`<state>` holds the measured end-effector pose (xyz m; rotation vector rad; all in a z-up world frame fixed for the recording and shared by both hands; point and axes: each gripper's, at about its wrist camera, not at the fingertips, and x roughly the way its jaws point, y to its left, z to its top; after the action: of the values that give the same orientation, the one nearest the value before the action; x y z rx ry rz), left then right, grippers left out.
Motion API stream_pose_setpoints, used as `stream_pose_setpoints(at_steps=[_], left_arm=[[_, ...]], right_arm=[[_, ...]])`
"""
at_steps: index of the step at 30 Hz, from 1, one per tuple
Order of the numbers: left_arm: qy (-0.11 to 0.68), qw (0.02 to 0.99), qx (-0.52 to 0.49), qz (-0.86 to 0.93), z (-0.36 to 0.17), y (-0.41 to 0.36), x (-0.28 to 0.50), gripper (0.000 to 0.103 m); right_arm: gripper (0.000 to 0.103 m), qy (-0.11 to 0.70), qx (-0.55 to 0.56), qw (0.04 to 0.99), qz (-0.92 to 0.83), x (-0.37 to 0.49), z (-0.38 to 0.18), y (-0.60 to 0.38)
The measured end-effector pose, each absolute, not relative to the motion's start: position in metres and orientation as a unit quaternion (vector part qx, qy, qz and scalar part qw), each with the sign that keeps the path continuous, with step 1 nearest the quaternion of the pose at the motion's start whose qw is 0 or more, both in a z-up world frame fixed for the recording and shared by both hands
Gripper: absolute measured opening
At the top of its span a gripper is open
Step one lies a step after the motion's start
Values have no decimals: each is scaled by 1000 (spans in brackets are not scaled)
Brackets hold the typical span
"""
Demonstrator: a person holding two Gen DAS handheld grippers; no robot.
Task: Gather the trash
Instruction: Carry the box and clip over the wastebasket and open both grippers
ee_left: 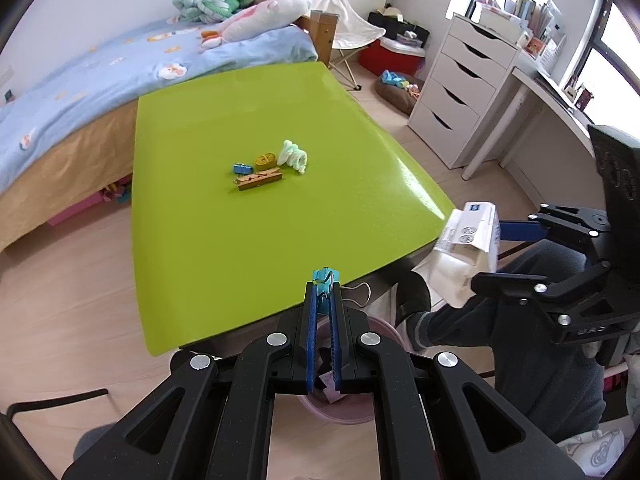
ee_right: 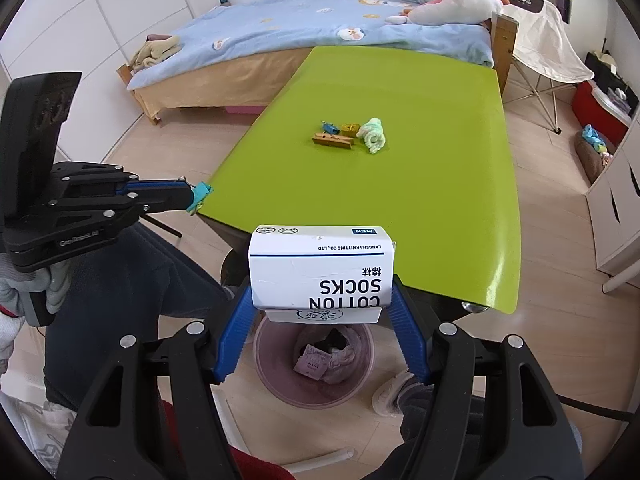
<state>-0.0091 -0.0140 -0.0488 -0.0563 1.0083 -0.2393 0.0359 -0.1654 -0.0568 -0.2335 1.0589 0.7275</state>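
Note:
My left gripper point(ee_left: 324, 282) is shut on a small teal binder clip point(ee_left: 326, 275) just off the near edge of the green table point(ee_left: 240, 248); the right wrist view shows this gripper point(ee_right: 194, 196) and the clip point(ee_right: 201, 195) at the table's corner. My right gripper point(ee_right: 320, 294) is shut on a white "COTTON SOCKS" box point(ee_right: 320, 268), held over a pink trash bin point(ee_right: 266, 364) with paper scraps inside. In the middle of the table lie a blue clip point(ee_left: 241, 168), a yellow tape roll point(ee_left: 265, 161), wooden clothespins point(ee_left: 260, 180) and a mint crumpled wad point(ee_left: 294, 158).
A bed point(ee_left: 100, 80) with a blue cover runs along the table's far side. A white drawer unit point(ee_left: 460, 92) and a desk stand to the right. A person's dark-trousered legs point(ee_left: 532, 344) are beside the bin under the table edge.

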Motion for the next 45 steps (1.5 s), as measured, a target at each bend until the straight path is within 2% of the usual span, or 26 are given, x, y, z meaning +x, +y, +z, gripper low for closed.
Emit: stream_pose_setpoints(at_steps=[14,15,16,19,24,41,43,44,45], left_arm=[[477,868,-29,-134,-42,-16,-30,6],[477,868,-29,-135,-42,-17,-31,6],[477,868,-29,-136,-42,-17,-31,6],[476,868,-28,-138,-41,-18,-31,6],[479,865,-26,-146,-44,-22,-33,6],[493,850,-18,-186,-53,-47,-36,6],[493,849,-20,-189,-54,-48,-36,13],[494,848,-23,-190,-55,-48,-35,23],[493,849,-24,-188,-56,-47,-34,48]], right_arm=[[65,516,-111,766,368,14,-73,-161],[70,516,-111,765,369,14,-73,-161],[79,514,-112,767,367,13,-73,-161],[88,511,-103,775,357,16,-70,-165],[94,503,-93,789,339,20,-63,-174],[96,484,-75,817,304,29,-48,-199],[96,483,-72,818,303,29,-47,-202],[96,483,-70,819,302,29,-47,-203],[96,483,-68,819,302,30,-47,-204]])
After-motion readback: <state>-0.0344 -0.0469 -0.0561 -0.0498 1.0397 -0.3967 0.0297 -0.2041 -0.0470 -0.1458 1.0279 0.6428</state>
